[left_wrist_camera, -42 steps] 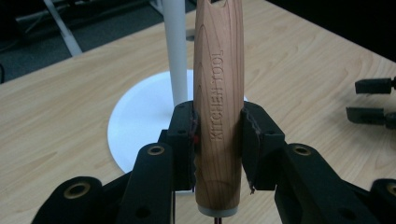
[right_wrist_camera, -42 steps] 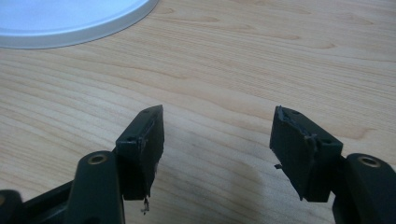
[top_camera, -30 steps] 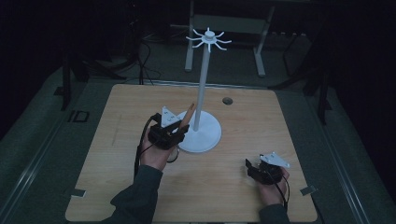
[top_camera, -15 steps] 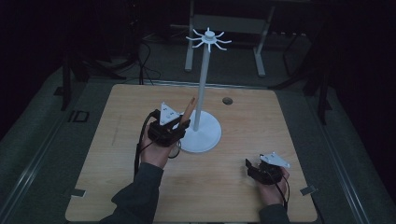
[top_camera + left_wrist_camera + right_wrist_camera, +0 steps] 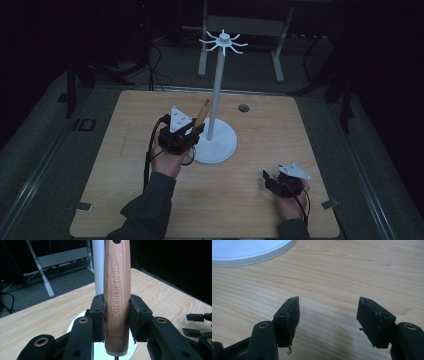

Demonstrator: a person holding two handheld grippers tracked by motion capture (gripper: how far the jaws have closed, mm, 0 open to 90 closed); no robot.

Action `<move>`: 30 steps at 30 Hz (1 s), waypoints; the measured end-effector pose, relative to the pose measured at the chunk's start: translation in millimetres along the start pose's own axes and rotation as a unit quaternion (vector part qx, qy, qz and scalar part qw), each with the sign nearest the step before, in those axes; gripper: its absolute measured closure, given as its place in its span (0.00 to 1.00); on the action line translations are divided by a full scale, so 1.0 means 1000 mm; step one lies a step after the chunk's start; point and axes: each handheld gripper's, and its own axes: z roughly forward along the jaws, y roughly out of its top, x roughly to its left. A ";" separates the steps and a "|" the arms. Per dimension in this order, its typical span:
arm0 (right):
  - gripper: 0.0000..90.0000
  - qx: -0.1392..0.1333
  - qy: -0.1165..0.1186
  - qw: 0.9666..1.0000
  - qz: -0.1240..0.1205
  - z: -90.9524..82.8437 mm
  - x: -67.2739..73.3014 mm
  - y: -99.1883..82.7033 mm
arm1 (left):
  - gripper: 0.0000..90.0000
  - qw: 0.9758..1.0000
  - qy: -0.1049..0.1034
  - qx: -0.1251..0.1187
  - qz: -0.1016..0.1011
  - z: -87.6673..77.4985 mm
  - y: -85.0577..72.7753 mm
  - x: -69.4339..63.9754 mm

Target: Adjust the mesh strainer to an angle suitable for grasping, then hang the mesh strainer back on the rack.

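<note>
Left gripper (image 5: 116, 322) clamps a wooden handle (image 5: 116, 297) beside the white stand (image 5: 218, 100), presumably for hanging on its hooks; right gripper (image 5: 328, 322) rests agape.

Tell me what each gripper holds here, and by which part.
The left gripper has its jaws shut on the wooden handle of a kitchen tool, near the handle's lower end. The right gripper is open over the table, holding nothing.
</note>
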 end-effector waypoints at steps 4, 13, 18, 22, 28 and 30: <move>0.38 0.000 0.001 1.000 0.001 0.000 0.000 0.000 | 0.75 1.000 -0.003 -0.011 0.001 -0.001 0.003 0.001; 0.38 -0.001 0.000 1.000 0.003 0.000 -0.001 0.000 | 0.75 1.000 -0.008 -0.019 0.004 -0.003 0.010 0.007; 0.38 -0.001 0.000 1.000 0.003 0.000 -0.001 0.000 | 0.75 1.000 -0.005 -0.029 0.007 -0.005 0.013 0.007; 0.38 0.000 0.001 1.000 0.003 0.000 -0.001 0.000 | 0.75 0.999 0.000 -0.036 0.005 -0.008 0.016 0.009; 0.38 -0.001 0.000 1.000 0.002 0.000 -0.001 0.000 | 0.75 0.999 0.001 -0.044 0.006 -0.010 0.022 0.012; 0.38 -0.001 0.001 1.000 0.003 0.000 -0.001 0.000 | 0.75 0.999 0.000 -0.048 0.006 -0.012 0.025 0.013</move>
